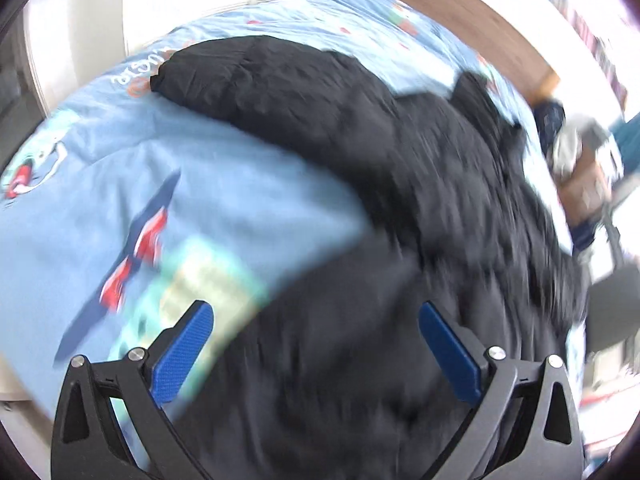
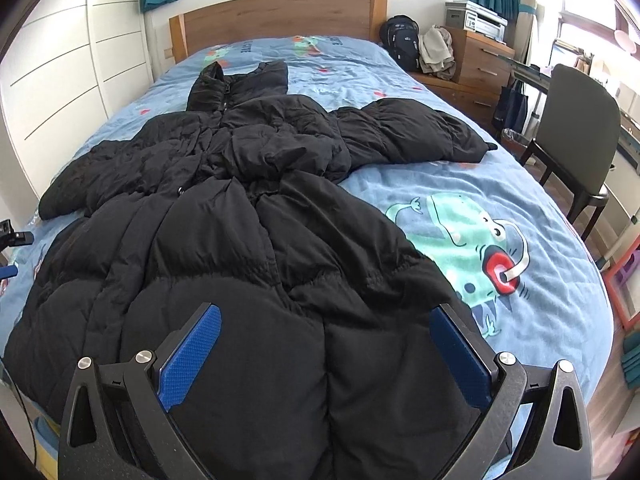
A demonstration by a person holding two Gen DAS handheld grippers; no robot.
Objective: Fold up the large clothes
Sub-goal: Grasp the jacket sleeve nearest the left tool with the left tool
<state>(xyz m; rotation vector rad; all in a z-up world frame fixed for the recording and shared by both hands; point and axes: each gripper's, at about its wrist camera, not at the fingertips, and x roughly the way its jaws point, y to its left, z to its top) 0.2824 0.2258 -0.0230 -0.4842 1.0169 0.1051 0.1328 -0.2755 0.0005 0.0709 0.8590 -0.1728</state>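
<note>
A long black puffer coat lies spread face up on the bed, collar toward the headboard and both sleeves out to the sides. My right gripper hovers open over the coat's hem near the foot of the bed, holding nothing. The left wrist view is motion-blurred: my left gripper is open above the coat's left side, and one black sleeve stretches away from it over the blue cover. Part of the left gripper peeks in at the left edge of the right wrist view.
The bed has a blue cartoon-print cover and a wooden headboard. White wardrobe doors stand on the left. A backpack, wooden drawers, a desk and a dark chair are on the right.
</note>
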